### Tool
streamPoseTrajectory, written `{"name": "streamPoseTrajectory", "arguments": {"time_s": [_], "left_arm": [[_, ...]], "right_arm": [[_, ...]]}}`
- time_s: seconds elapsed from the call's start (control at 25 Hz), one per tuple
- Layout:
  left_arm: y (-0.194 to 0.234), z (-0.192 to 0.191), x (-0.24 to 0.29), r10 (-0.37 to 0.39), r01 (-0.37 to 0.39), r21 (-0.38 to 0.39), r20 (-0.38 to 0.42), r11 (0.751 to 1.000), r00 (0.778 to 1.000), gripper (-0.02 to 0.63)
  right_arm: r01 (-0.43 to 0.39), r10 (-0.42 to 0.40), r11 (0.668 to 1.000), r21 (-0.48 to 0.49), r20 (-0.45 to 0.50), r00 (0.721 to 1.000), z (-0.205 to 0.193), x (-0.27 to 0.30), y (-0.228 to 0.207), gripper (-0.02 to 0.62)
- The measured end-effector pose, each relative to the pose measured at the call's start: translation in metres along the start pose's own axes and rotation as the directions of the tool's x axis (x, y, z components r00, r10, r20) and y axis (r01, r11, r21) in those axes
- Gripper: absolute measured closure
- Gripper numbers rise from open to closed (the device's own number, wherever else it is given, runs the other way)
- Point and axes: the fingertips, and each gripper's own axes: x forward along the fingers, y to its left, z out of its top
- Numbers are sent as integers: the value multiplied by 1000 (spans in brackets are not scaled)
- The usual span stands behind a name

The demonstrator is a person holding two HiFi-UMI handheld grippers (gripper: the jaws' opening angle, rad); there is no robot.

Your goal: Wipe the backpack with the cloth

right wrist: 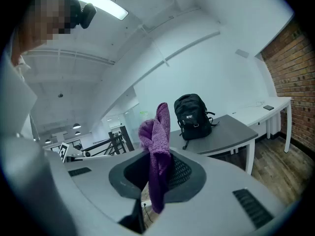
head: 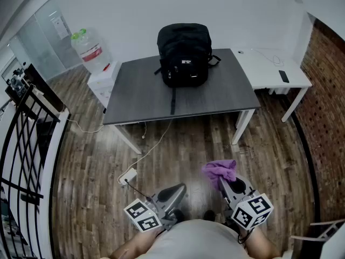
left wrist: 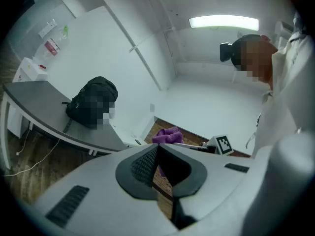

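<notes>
Head view: backpack (head: pixel 184 54) zipped, contents unseen, on the far side of the table (head: pixel 135 99), well apart from the person (head: pixel 205 239). Left gripper view: left gripper (left wrist: pixel 157 163) pinched together, empty. Right gripper view: right gripper (right wrist: pixel 156 175) clamped on the cloth (right wrist: pixel 158 132); I'd step close and press its loose bunch flat

Grey table (head: pixel 140 99), water jug (head: pixel 90 52) (green cap), white desk (head: pixel 269 72), black railing (head: pixel 32 99), brick wall (head: pixel 326 74)

Grey table (head: pixel 215 96), wood floor (head: pixel 269 155), white walls (head: pixel 124 15), brick wall (head: pixel 323 74)
</notes>
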Motion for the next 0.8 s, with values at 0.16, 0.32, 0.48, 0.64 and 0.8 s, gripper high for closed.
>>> {"name": "streamPoseTrajectory", "arguments": {"time_s": [0.16, 0.32, 0.48, 0.64, 0.8], "left_arm": [[5, 4, -7, 9, -9, -1, 11, 1000, 1000, 601], [7, 6, -10, 10, -10, 0, 19, 1000, 1000, 601], [10, 7, -13, 13, -13, 0, 23, 1000, 1000, 601], [12, 8, -15, 17, -17, -3, 20, 1000, 1000, 601], [16, 8, -15, 17, -17, -4, 21, 1000, 1000, 601]], "right_arm": [[4, -4, 1000, -21, 6, 1000, 0, 1, 4, 540], [8, -8, 1000, -27, 6, 1000, -2, 2, 5, 540], [10, -10, 999, -30, 4, 1000, -4, 5, 8, 540], [36, -35, 999, -25, 31, 999, 1, 8, 8, 540], [4, -2, 999, -37, 52, 999, 5, 9, 16, 540]]}}
